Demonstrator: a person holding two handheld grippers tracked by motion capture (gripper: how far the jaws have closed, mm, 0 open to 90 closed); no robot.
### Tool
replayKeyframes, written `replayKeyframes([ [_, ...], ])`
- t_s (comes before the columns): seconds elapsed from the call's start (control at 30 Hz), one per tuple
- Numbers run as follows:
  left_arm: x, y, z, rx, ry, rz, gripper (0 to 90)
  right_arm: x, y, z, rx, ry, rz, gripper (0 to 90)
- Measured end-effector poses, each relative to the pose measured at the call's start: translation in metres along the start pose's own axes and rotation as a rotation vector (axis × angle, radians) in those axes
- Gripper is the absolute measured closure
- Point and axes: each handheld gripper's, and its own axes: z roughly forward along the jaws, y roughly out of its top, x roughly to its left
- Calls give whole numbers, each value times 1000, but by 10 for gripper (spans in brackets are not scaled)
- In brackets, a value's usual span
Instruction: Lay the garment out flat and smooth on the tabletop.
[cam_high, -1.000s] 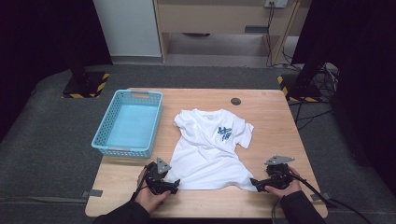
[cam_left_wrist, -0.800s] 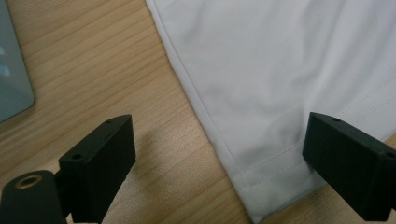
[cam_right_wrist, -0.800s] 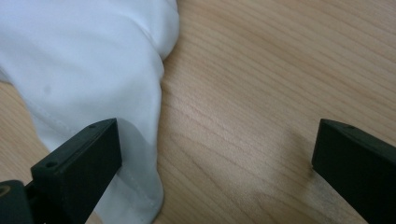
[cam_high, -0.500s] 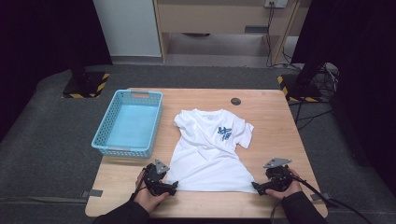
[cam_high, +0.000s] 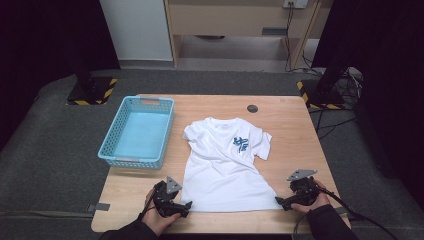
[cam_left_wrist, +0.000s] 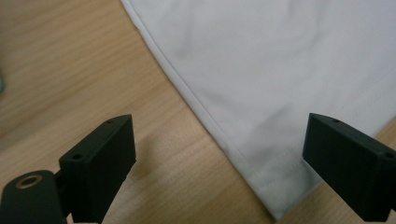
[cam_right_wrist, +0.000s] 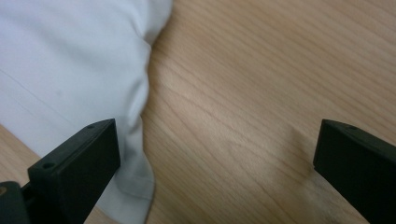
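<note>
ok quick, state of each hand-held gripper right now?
Left hand-held gripper: open, jaws straddling the hem corner of the white T-shirt, holding nothing.
Right hand-held gripper: open, at the shirt's other hem corner, holding nothing.

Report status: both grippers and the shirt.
Left gripper open at shirt hem corner. Right gripper open at the other corner. Shirt flat on table. Basket off to the left.

We wear dark sleeves that cover both forearms. Our left hand-held gripper (cam_high: 186, 205) is black, with a grey three-cornered plate on top; our right hand-held gripper (cam_high: 280, 202) is black too, with the same grey plate and a black cable trailing off behind it. In the gripper views, our jaws are blocky matte-black slabs, each with small round screw holes in its upper face.
</note>
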Motion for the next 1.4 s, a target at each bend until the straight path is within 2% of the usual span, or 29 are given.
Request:
replayKeyframes([
  [0.07, 5, 2, -2, -33, 14, -14, 91, 1, 4, -2, -43, 27, 25, 10],
  [0.13, 11, 5, 0, -41, 27, -19, 91, 3, 10, -3, -85, 48, 58, 18],
  [0.2, 15, 6, 4, -25, 38, -18, 92, 5, 15, 0, -105, 52, 76, 19],
  [0.33, 20, 8, 14, 15, 59, -8, 95, 9, 22, 8, -100, 19, 84, 23],
  [0.4, 20, 8, 16, 33, 67, 5, 94, 10, 25, 13, -87, 1, 72, 26],
  [0.57, 17, 6, 13, 29, 91, 24, 95, 11, 25, 19, -50, -16, 44, 26],
  [0.7, 15, -1, 5, 43, 112, 12, 96, 14, 22, 18, -43, -13, 22, 24],
  [0.87, 12, -5, 0, 52, 119, 20, 99, 22, 16, 13, -35, -8, -36, 18],
  [0.97, 11, -4, 0, 60, 114, 28, 108, 25, 13, 10, -21, 6, -48, 16],
  [1.03, 11, -2, 0, 55, 100, 28, 121, 24, 14, 9, -24, 15, -39, 16],
  [1.1, 11, 1, 2, 34, 81, 32, 122, 21, 16, 7, -53, 25, -14, 16],
  [1.2, 10, 9, 5, -25, 65, 33, 122, 14, 21, 1, -135, 16, 42, 19],
  [1.3, 11, 18, 13, -63, 70, 30, 122, 5, 29, 0, -209, -36, 84, 22],
  [1.4, 12, 23, 20, -59, 89, 42, 122, -3, 39, 3, -264, -99, 109, 25],
])
